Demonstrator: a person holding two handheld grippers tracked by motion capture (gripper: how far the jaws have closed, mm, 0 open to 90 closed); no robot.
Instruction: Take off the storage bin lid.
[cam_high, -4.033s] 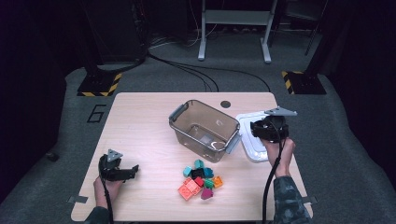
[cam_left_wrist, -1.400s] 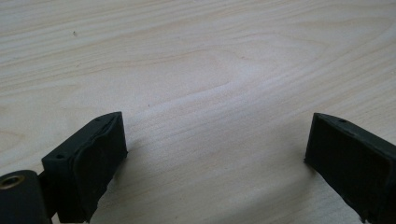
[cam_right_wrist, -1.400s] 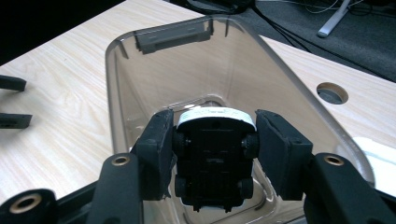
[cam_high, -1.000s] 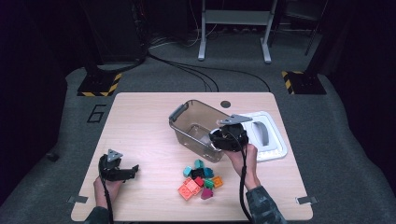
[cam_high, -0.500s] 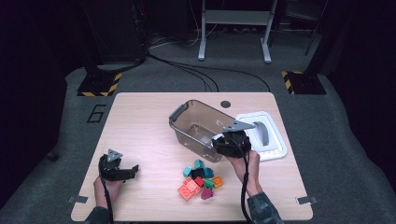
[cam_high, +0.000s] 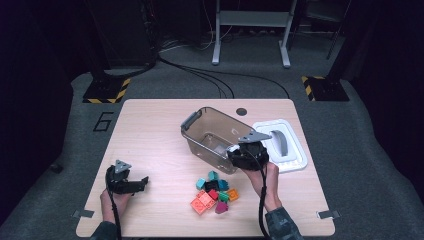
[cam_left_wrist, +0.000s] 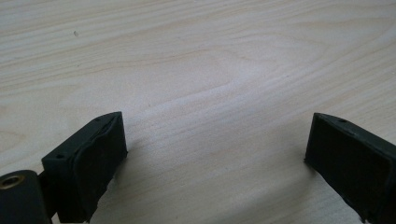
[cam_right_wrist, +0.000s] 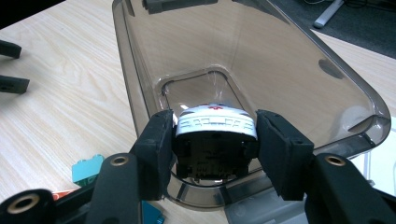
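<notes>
The right gripper (cam_right_wrist: 215, 140) pinched a small white toy car (cam_right_wrist: 215, 127) between its two black jaws, one pad pressed against each side of the car. The car's underside faced the camera on that gripper, and its long axis ran forward, away from the jaws and toward the bin's far end.

The clear plastic bin (cam_high: 200, 132) stood at the middle of the table (cam_high: 150, 125), its open mouth lying directly ahead of and below the car. In the high view the right gripper (cam_high: 247, 155) hung at the bin's near right corner, just over the rim. Judged from this, the coming move turned on one relation: the car sat above the near rim, so release inside called for travel forward and down, past the rim.

The left gripper (cam_left_wrist: 215, 154) rested low over bare table with its jaws spread wide and nothing between them. It lay well apart from the bin, at the table's near left (cam_high: 125, 181); the right hand was the nearer one.

A heap of coloured toy blocks (cam_high: 214, 192) lay just in front of the bin, and a white lid (cam_high: 287, 150) lay beside it on the right
</notes>
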